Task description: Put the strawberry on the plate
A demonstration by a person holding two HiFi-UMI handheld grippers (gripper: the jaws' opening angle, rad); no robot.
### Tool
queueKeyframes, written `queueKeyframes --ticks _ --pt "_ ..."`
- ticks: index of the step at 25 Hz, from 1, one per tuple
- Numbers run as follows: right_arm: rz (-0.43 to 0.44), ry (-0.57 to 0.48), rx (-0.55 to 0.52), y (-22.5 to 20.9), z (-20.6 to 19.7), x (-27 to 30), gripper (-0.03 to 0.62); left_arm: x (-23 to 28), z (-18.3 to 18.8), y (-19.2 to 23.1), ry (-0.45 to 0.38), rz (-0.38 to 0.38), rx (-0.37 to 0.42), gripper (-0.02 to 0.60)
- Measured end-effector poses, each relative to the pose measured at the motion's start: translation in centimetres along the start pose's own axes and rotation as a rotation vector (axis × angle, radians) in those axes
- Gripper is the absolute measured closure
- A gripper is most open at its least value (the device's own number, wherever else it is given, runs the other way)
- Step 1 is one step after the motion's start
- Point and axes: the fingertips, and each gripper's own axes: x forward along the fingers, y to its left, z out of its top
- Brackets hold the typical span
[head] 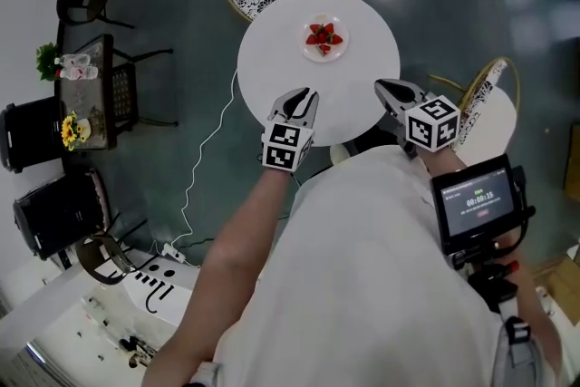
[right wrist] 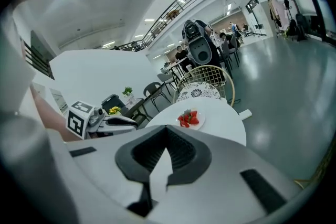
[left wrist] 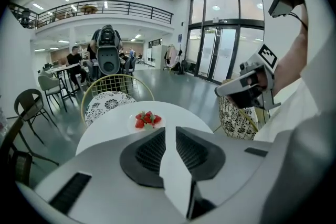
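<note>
Red strawberries [head: 323, 36] fill the plate [head: 311, 53]; left gripper [head: 304, 95] slightly parted, right gripper [head: 382, 86] closed.

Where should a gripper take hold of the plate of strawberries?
Probably the bare near rim of the plate, coming in low from the near side. It lies flat on the table, and the strawberries are piled in its middle, so only the edge is free.

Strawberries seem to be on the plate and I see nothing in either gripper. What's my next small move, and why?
Probably ease the left gripper and right gripper back from the table and pause. The strawberries already sit piled on the plate, no loose berry shows on the table, and neither gripper has anything between its jaws.
</note>
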Motion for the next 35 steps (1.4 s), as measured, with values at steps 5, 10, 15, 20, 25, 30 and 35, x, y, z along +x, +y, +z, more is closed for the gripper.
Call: queueKeyframes --ticks 5,10,15,20,25,30,35 --pt "0.009 -0.019 -0.059 4.2 0.4 -2.9 0.589 -5.5 1.0 -2.2 -0.089 0.015 -0.027 0.575" --pt "0.017 -0.034 -0.098 5.3 0.4 -3.9 0.589 -7.5 0.7 -3.5 -0.131 0.000 -0.051 0.575" --pt "0.027 -0.046 -0.151 6.7 -0.6 -4.6 0.589 -9.3 -0.7 -4.2 -0.167 -0.019 -0.101 0.575" --pt "0.025 -0.056 -0.146 6.7 -1.3 -4.6 0.589 -9.5 -2.1 -4.4 -0.163 -0.041 -0.133 0.575" --pt "0.018 -0.063 -0.144 6.3 -1.7 -4.4 0.589 -9.2 -2.7 -4.2 -0.156 -0.038 -0.134 0.575" --pt "0.012 -0.065 -0.141 6.3 -1.8 -4.5 0.589 -8.8 -2.5 -4.3 -0.153 -0.045 -0.124 0.575" --pt "0.014 -0.063 -0.141 6.4 -1.8 -4.4 0.589 -8.4 -2.3 -4.3 -0.149 -0.051 -0.120 0.575"
